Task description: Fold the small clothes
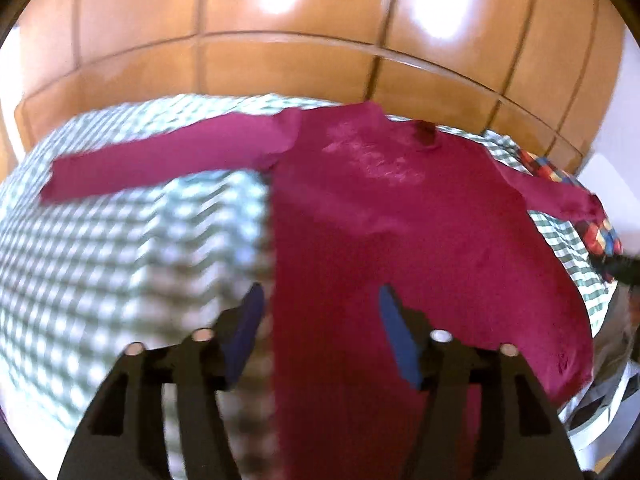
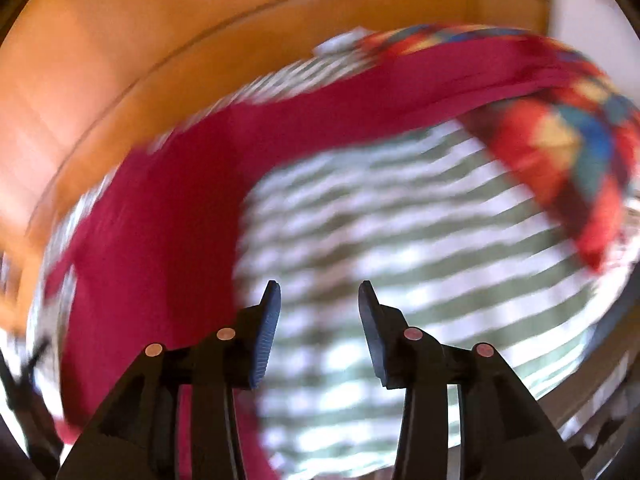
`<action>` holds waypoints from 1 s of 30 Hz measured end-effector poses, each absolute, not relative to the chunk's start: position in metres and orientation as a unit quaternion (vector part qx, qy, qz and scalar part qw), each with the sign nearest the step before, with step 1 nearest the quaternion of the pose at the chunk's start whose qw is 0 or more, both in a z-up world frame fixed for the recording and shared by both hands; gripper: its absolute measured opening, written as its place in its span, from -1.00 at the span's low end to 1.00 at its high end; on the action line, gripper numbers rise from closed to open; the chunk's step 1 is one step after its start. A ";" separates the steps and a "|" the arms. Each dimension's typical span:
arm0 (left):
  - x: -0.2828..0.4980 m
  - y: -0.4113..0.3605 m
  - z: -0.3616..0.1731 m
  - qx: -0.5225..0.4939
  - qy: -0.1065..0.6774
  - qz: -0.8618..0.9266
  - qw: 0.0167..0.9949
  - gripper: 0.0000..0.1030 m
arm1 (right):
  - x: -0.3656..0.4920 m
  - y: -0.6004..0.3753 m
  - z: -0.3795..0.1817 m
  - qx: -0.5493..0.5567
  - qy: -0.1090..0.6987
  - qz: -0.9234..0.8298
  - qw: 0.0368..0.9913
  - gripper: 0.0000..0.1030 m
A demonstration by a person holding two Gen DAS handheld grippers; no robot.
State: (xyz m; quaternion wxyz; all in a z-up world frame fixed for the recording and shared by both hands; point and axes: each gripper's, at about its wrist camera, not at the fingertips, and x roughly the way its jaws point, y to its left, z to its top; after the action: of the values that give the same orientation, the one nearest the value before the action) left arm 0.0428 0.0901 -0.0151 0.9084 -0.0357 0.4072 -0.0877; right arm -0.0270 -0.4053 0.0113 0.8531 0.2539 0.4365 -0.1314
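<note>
A soft, light magenta long-sleeved knit top is seen spread on a green-checked bed; both hand-held grippers, left and right, are held apart and empty, a sleeve cuff judged the likeliest hold.

Left gripper, right gripper: jaws apart.

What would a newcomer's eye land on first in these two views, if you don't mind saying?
First the magenta top, spread flat on the checked cover with both sleeves stretched out. Next the glossy wooden panels behind the bed, and the multicoloured cloth at the far right, by the end of one sleeve. Near the lens, the left gripper stands open over the top's lower edge, and the right gripper is open over bare cover.
</note>
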 end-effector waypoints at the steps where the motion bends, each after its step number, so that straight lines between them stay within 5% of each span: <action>1: 0.050 0.080 -0.016 -0.029 0.406 -0.093 0.909 0.30 | -0.028 -0.430 0.015 0.278 0.418 -0.162 0.850 -0.23; 12: 0.098 0.013 -0.041 -0.014 0.446 -0.114 0.888 0.30 | 0.038 -0.572 0.003 0.367 0.364 -0.296 0.803 -0.23; 13: 0.101 0.014 -0.041 -0.014 0.446 -0.111 0.888 0.30 | 0.044 -0.574 0.001 0.359 0.370 -0.304 0.801 -0.28; 15: 0.107 0.015 -0.042 -0.010 0.446 -0.102 0.889 0.29 | 0.061 -0.574 0.000 0.333 0.386 -0.322 0.798 -0.80; 30: 0.131 0.032 -0.050 -0.062 0.451 -0.108 0.884 0.29 | 0.203 -0.342 0.105 0.216 0.335 -0.025 0.917 -0.88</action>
State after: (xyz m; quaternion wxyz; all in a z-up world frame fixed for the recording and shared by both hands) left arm 0.1315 0.0323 -0.0504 0.8839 -0.0624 0.4507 -0.1081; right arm 0.2030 -0.3422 0.1053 0.9167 0.2161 0.3351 -0.0247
